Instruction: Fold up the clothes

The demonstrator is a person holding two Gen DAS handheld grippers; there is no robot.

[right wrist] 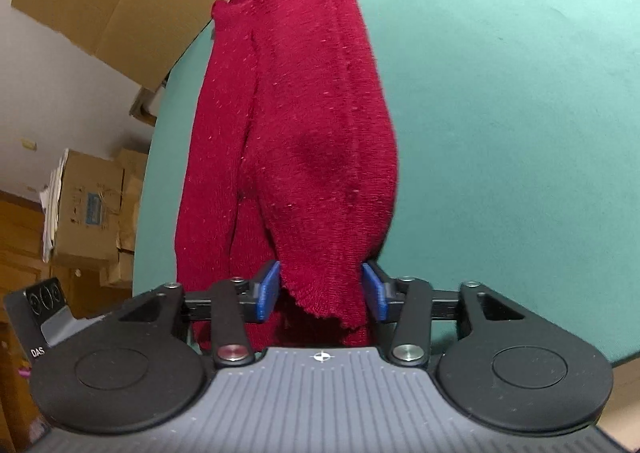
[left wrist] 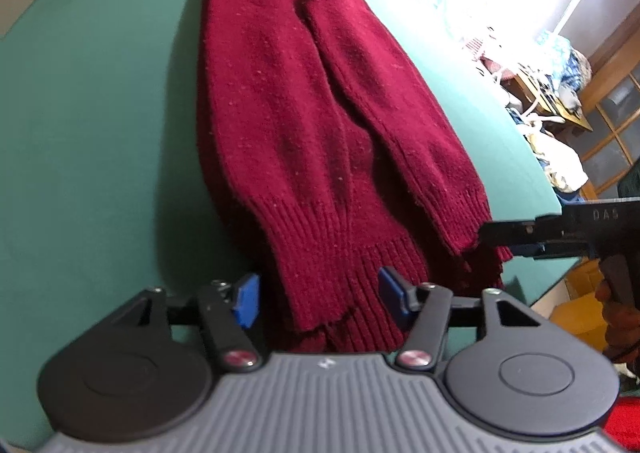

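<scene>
We can't see the near end of the red sweater [left wrist: 320, 125]: in both wrist views its ribbed hem [left wrist: 340, 273] runs down behind the gripper bodies and is cut off there. The far end, w/ the collar, is small and blurred at the top of the left view, and clipped by the frame edge in the right view. The top right of the left view is washed out by bright light, so the clutter there is hard to read.

The sweater lies lengthwise on the green table [left wrist: 100, 113], folded narrow, w/ a sleeve [left wrist: 392, 125] laid along its right side.

Left gripper [left wrist: 316, 295]: blue pads apart, the hem between them. The right pad sits against the knit and the left pad stands clear, so no squeeze on the cloth. Right gripper [right wrist: 322, 291]: pads apart, w/ a frayed lower edge of the sweater [right wrist: 320, 293] between them. The cloth nearly fills the gap, but we can't tell if the pads press on it. In the left view the right gripper comes in from the right edge, its tip at the sleeve cuff, and part of a hand [left wrist: 618, 317] shows below it.

Around: cardboard boxes [right wrist: 100, 197] stacked left of the table, a flattened carton [right wrist: 120, 1] behind it, and piled cloth and wooden furniture to the right. Nothing lies on the table beside the sweater.
</scene>
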